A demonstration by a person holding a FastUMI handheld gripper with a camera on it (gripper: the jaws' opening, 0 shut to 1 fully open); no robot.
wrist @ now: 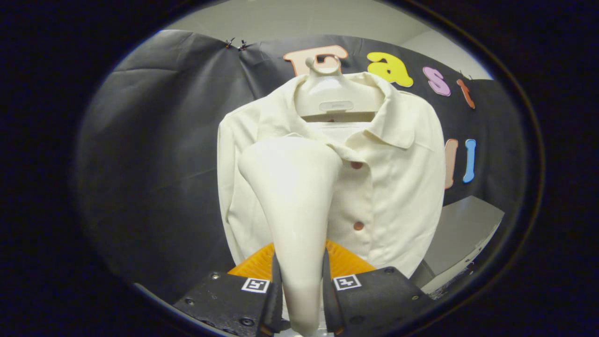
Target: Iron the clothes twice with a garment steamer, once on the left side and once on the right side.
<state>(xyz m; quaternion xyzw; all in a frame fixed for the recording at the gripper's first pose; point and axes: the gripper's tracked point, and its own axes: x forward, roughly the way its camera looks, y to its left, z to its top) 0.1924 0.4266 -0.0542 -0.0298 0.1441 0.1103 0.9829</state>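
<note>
Both fingers (277,285) clamping garment steamer (292,196), steamer head hiding part of hung shirt (398,187)

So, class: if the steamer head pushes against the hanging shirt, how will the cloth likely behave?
The shirt hangs loose from a hanger, so it will probably give and swing back. The thin cloth likely creases easily. The gripper is shut on the steamer, which looks rigid.

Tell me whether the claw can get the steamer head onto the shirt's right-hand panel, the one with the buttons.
Probably yes. The claw is shut on the steamer, whose head sits before the shirt beside the button placket. Nothing stands between the head and that panel.
</note>
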